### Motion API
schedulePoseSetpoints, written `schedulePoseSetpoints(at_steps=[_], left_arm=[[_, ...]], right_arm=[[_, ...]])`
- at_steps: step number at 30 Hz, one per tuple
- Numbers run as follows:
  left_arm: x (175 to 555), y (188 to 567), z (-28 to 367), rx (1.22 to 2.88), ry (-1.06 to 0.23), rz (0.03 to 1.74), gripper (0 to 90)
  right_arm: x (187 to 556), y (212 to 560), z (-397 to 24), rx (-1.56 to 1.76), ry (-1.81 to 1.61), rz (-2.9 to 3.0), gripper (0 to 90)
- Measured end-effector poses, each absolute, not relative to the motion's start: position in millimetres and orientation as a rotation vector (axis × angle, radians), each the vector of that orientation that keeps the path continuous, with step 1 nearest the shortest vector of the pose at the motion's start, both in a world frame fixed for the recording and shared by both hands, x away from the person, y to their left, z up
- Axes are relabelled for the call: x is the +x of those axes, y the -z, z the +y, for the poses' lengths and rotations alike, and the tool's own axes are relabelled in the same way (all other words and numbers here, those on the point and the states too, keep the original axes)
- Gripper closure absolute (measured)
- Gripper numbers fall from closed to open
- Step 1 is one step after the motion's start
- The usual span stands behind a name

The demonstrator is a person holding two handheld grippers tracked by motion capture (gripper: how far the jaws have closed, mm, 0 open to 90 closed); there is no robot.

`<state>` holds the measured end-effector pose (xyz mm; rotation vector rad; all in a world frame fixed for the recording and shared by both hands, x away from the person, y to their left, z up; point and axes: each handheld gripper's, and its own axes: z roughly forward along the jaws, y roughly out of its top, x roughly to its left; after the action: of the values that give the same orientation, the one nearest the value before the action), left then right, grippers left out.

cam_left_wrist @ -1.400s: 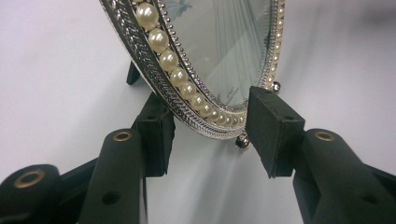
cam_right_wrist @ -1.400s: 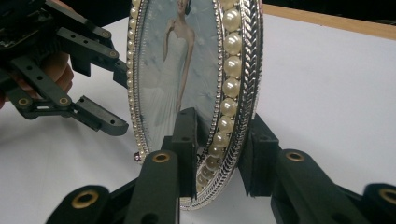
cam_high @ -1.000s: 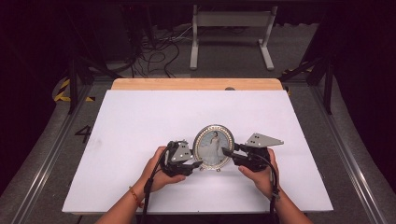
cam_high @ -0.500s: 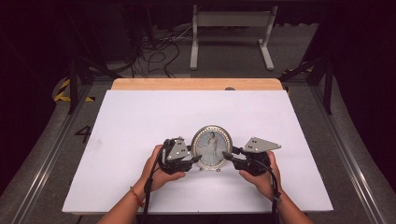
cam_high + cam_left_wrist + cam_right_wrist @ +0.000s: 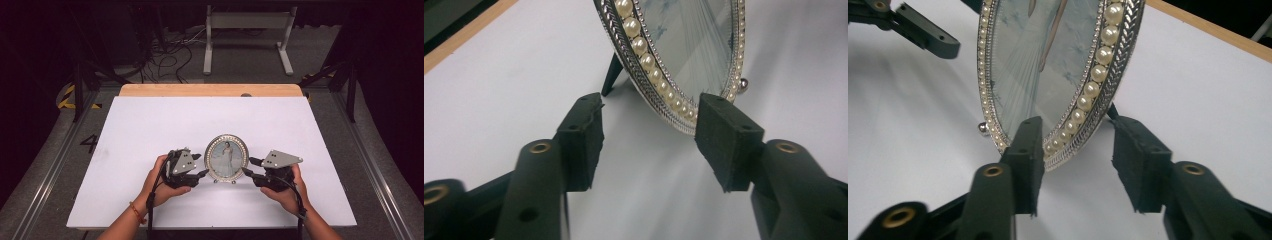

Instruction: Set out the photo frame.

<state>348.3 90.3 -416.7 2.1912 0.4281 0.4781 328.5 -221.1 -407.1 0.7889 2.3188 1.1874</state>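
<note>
An oval pearl-rimmed picture frame (image 5: pixel 226 158) stands upright near the front of the white table (image 5: pixel 150 125). The left hand-held gripper (image 5: pixel 204 172) and right hand-held gripper (image 5: pixel 246 167) flank its lower edges, jaws apart and just opened, pads clear of the rim between them.

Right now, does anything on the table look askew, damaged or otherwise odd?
Nothing stands out. The oval picture frame stands upright on its rear prop, pearl border unbroken. The left tongs and right tongs, jaws just opening, flank its edges.
</note>
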Motion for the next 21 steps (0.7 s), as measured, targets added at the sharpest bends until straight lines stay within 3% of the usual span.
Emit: schedulePoseSetpoints(at_steps=[3,9,10,16,18,21], left_arm=[[337,418,103,2.202,-0.499,0.418,34.4],[311,431,133,2.195,-0.517,0.442,21.2],[304,438,145,2.175,-0.504,0.478,19.0],[302,446,163,2.134,-0.491,0.550,11.2],[304,449,165,2.118,-0.466,0.560,9.3],[306,451,168,2.108,-0.462,0.565,7.5]], right_arm=[[322,409,-229,0.777,-1.168,2.327,44.0],[307,422,-250,0.758,-1.159,2.336,37.8],[302,427,-256,0.754,-1.155,2.338,31.4],[297,433,-264,0.778,-1.167,2.303,22.1],[297,436,-269,0.815,-1.177,2.280,13.8],[297,437,-272,0.821,-1.185,2.265,12.0]])
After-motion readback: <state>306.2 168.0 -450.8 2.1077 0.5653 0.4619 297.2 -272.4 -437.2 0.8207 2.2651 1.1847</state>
